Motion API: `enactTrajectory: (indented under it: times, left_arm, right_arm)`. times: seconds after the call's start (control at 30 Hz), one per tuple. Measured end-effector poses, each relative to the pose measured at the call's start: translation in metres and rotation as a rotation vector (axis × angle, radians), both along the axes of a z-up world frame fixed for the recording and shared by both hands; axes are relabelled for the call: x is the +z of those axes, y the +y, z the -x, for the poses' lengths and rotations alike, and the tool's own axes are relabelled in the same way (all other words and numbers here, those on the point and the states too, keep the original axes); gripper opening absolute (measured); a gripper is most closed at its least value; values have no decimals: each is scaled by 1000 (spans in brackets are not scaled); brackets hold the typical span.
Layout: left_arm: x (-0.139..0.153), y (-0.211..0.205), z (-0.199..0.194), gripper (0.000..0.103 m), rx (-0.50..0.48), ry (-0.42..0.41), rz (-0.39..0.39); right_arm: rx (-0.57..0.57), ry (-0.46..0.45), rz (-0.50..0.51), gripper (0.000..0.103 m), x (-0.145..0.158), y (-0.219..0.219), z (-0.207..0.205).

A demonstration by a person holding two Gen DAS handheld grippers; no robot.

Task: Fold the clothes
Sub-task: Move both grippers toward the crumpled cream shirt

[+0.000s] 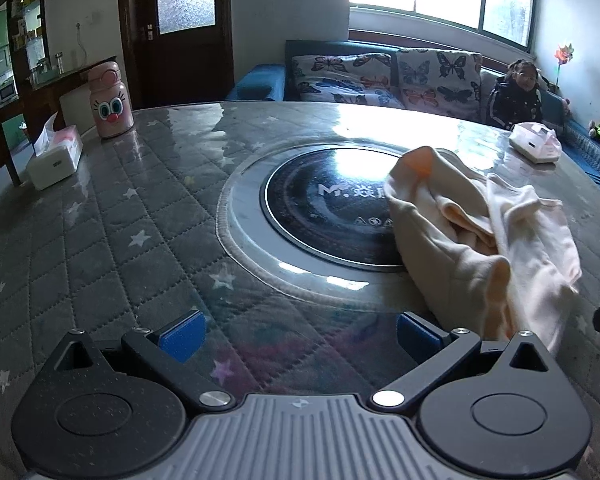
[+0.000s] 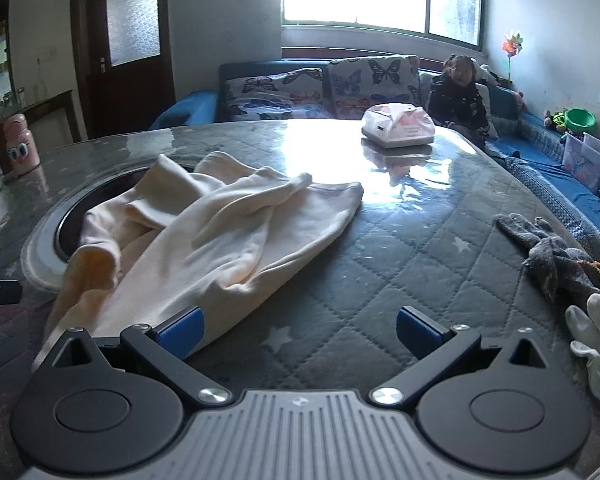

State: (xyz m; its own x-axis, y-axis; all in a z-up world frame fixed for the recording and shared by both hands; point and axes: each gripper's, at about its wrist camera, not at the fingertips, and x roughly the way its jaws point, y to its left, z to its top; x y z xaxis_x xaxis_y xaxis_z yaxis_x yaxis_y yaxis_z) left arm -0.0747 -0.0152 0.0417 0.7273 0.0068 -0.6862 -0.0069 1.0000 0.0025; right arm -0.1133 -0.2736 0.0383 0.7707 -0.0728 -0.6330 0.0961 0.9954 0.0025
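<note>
A: What's the biggest thing in front of you?

B: Your table (image 1: pixel 100 248), under a grey quilted cover with pale stars. Set into its middle is a round black hotplate (image 1: pixel 320 216), your landmark. White writing on it starts "M." and runs under the cloth; below it you can make out "A" and some symbols, nothing more.

A: And the clothes?

B: A cream garment (image 2: pixel 220 236) lies crumpled with one edge over the hotplate's right rim, the rest spreading right of it across the cover. Further right of the hotplate, at the table edge, sits a small grey knitted piece (image 2: pixel 556 256).

A: Other items?

B: Left of the hotplate you have a pink bottle (image 1: pixel 111 100) with a cartoon face and a tissue box (image 1: pixel 56 156). Beyond the hotplate to the right sits a pink tissue pack (image 2: pixel 398 126); its print is too small to read.

A: The grippers?

B: Your left gripper (image 1: pixel 298 332) is spread wide over bare cover, holding nothing. Your right gripper (image 2: pixel 298 332) is also spread, its left blue pad (image 2: pixel 182 330) over the garment's near edge.
</note>
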Motion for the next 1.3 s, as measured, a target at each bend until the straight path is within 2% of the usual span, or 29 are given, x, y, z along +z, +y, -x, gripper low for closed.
enactTrajectory:
  times: [0.57,1.3]
  left_arm:
    - [10,-11,28,103,-36,-32,8]
    - [2,-23,52,103,-86,-33,-7]
  right_arm:
    - [28,-47,-6,103,10,16,28]
    - [29,-76,0,103,12,27,61]
